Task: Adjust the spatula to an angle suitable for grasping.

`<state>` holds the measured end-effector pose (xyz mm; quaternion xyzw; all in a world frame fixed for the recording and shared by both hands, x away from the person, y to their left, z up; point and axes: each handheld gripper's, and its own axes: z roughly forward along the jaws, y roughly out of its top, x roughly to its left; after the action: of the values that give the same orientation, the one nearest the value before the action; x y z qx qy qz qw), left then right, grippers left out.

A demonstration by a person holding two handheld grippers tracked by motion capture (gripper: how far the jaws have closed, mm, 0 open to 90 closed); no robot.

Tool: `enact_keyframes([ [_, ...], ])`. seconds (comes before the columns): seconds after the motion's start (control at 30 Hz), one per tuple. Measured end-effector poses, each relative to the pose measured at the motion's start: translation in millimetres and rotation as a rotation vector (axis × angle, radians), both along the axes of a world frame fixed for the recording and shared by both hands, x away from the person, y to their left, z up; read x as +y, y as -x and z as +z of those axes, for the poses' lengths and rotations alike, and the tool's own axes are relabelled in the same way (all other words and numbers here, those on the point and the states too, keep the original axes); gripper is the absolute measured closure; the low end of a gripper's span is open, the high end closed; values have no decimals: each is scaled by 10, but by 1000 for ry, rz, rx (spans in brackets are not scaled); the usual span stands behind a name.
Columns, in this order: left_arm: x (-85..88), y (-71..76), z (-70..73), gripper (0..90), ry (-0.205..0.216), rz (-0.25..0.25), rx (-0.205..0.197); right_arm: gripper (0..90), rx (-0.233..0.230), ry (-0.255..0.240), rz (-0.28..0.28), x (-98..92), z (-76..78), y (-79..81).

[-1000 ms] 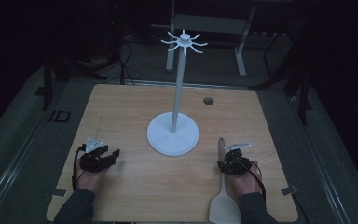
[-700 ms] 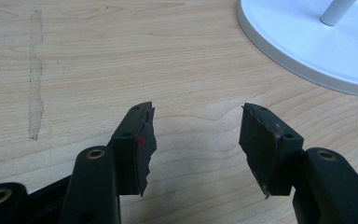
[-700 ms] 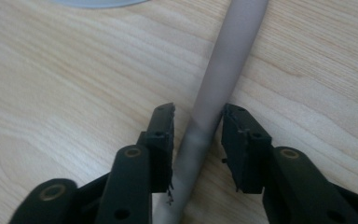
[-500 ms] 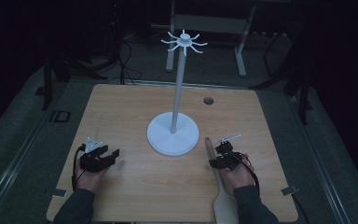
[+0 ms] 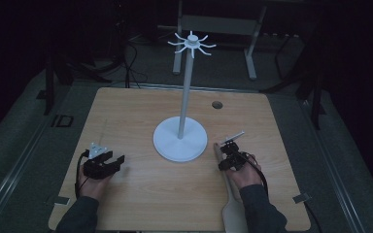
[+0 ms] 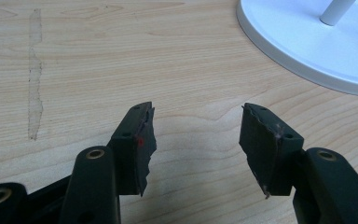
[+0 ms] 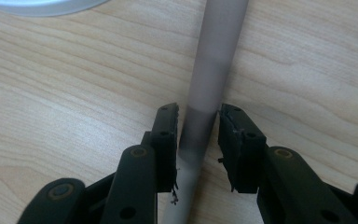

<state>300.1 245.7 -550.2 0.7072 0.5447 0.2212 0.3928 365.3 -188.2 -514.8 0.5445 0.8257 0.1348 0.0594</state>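
The light wooden counter (image 5: 141, 111) carries a white hook stand (image 5: 180, 138), its round base sitting near the middle. Just right of that base and toward the near edge lies a pale spatula (image 5: 232, 213); a small dark hole (image 5: 217, 105) marks the counter beyond the base.

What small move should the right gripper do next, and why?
Probably finish closing the right gripper on the spatula handle. The handle lies between its jaws, which have just been closing, but small gaps seem to remain beside it.
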Motion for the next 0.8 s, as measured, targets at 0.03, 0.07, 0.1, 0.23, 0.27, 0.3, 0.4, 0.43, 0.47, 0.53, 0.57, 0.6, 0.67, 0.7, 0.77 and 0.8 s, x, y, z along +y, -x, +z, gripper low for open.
enact_keyframes([
  [0.03, 1, 0, 0, 451, 0, 0, 0, 689, 4, 6, -4, 13, -3, -7],
  [0.07, 1, 0, 0, 450, 1, 1, 0, 696, 9, 21, -6, 26, -7, -12],
  [0.1, 2, 0, 0, 450, 1, 0, 1, 698, 12, 28, -10, 36, -9, -15],
  [0.23, 1, 0, 1, 450, 1, 0, 1, 701, 22, 52, -20, 69, -10, -23],
  [0.27, 0, 1, 1, 450, 0, 1, 0, 700, 22, 63, -21, 81, -15, -24],
  [0.3, 1, 2, 2, 450, 0, 0, 1, 702, 20, 74, -20, 97, -27, -23],
  [0.4, 6, 2, 3, 450, 2, 1, 1, 707, 30, 90, -23, 117, -59, -25],
  [0.43, 5, 1, 2, 450, 2, 1, 1, 707, 30, 94, -23, 120, -67, -24],
  [0.47, 5, 0, 1, 450, 1, 1, 1, 707, 29, 93, -26, 122, -67, -22],
  [0.53, 2, 0, 1, 450, 0, -1, 1, 708, 28, 94, -32, 126, -68, -19],
  [0.57, 2, 0, 2, 450, -1, -1, 0, 709, 28, 94, -34, 126, -67, -19],
  [0.6, 2, 1, 2, 450, 0, -1, 0, 714, 28, 93, -36, 125, -67, -19],
  [0.67, 3, 3, 3, 450, 2, 0, 1, 722, 24, 97, -38, 131, -67, -12],
  [0.7, 3, 2, 2, 450, 1, 0, 1, 726, 22, 96, -40, 131, -68, -10],
  [0.77, 3, 2, 2, 450, 1, 0, 0, 733, 14, 87, -47, 123, -69, -2],
  [0.8, 4, 1, 2, 450, 0, 0, 1, 738, 10, 84, -49, 121, -71, 3],
])
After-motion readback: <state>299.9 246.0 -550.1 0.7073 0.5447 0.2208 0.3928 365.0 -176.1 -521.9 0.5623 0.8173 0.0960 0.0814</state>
